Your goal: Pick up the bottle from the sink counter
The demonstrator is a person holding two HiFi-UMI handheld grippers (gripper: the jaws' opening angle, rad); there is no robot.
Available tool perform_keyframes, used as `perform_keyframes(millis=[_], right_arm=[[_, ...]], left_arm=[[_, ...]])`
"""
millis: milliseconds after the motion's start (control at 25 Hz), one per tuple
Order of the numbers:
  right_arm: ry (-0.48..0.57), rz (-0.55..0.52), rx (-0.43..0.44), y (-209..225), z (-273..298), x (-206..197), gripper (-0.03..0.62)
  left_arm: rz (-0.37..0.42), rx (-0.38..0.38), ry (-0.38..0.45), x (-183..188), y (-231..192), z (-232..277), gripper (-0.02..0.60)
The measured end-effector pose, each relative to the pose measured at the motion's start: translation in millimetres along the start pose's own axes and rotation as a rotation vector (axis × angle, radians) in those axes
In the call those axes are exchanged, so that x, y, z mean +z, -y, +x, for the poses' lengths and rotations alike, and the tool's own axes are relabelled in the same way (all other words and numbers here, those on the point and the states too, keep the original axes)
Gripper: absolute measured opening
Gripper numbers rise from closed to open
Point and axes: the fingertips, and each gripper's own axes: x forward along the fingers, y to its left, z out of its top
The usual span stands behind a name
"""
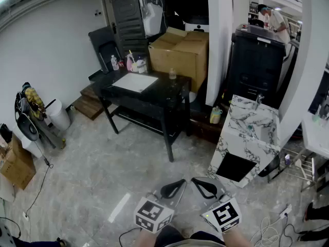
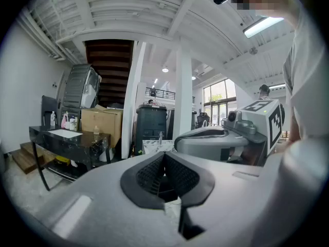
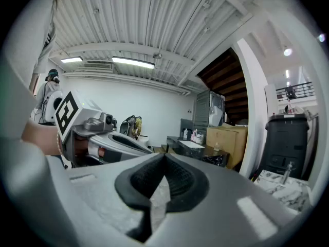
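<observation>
While both tools are held low and close to the person's body, the left gripper (image 1: 173, 189) and the right gripper (image 1: 204, 188) sit side by side above the pale tiled floor, tips aimed forward. Each one's own view shows its black ribbed pads pressed together with nothing between them: the left gripper (image 2: 164, 156) is closed and empty, and so is the right gripper (image 3: 163, 158).

Ahead and to the right of the right gripper, well apart from it across bare floor, stands the white, grey-veined marble sink counter (image 1: 241, 138) with a small faucet (image 1: 259, 100) at its far edge. A small teal-tinted speck lies beside its basin, too small to identify. Just left of the sink counter, lower down against a dark ledge by the white pillar (image 1: 220, 35), stands a small yellowish bottle with a teal top (image 1: 216, 116). It is far from both grippers.

Seen from the left gripper, the sink counter (image 2: 152, 146) appears far off, straight above the closed tips. From the right gripper it sits low at the right edge (image 3: 288, 189).

Further left, a black table (image 1: 164, 94) carries small clear bottles (image 1: 172, 74), with a brown cardboard box (image 1: 180, 53) behind it.
</observation>
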Motion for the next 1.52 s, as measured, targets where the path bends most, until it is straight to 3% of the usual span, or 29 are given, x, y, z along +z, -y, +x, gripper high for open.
perform_keyframes(millis=[200,440,640,800,1120,1520], right_arm=[[0.033,0.009,-0.040,13,-11,2,0.003],[0.032,0.021,-0.022,11,-12,3,0.003],[0.083,0.154,0.033,10,-1,4,0.003],[0.075,0.138,0.014,23,16,-2,0.003],[0.054,0.155,0.074,45,91,-4,0.003],[0.086,0.119,0.062,93,219,25,0.003]], left_arm=[[-0.004,-0.007,-0.001,0,7,5,0.006],[-0.016,-0.009,0.021,4,10,5,0.006],[-0.061,0.011,0.003,-10,-6,5,0.007],[-0.086,0.021,0.031,-7,-25,11,0.006],[-0.097,-0.002,0.043,4,-98,43,0.007],[-0.065,-0.061,0.064,37,-222,85,0.007]])
